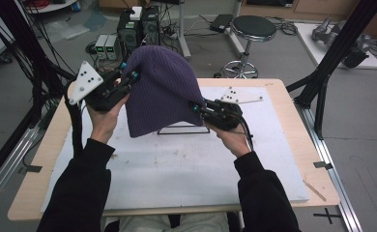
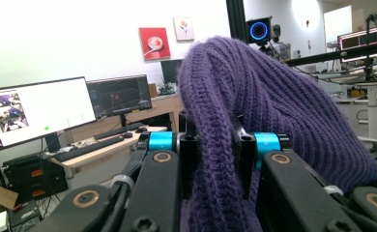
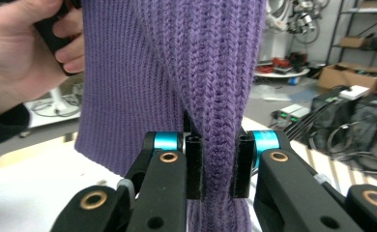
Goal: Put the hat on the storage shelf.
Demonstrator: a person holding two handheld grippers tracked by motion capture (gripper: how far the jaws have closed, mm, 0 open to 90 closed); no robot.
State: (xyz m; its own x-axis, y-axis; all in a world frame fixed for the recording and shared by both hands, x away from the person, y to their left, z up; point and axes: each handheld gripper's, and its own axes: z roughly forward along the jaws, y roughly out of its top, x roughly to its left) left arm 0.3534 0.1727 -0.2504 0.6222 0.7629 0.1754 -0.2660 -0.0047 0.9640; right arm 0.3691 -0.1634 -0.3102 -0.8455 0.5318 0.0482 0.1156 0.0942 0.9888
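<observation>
Both claws, left claw (image 1: 130,77), right claw (image 1: 196,107), pinching purple beanie (image 1: 160,92) above white table pad (image 1: 177,164); stool (image 1: 253,29) behind.

A white foam sheet (image 1: 186,169) covers most of the desk (image 1: 293,125). A thin black wire frame (image 1: 183,130) lies flat near the sheet's middle, and a grey three-cornered plate (image 1: 239,95) rests toward the far right corner. Beyond the far edge, a black round stool (image 1: 253,27) stands on the floor beside computer towers (image 1: 138,26). Two monitors (image 2: 70,108) sit on another bench.
</observation>
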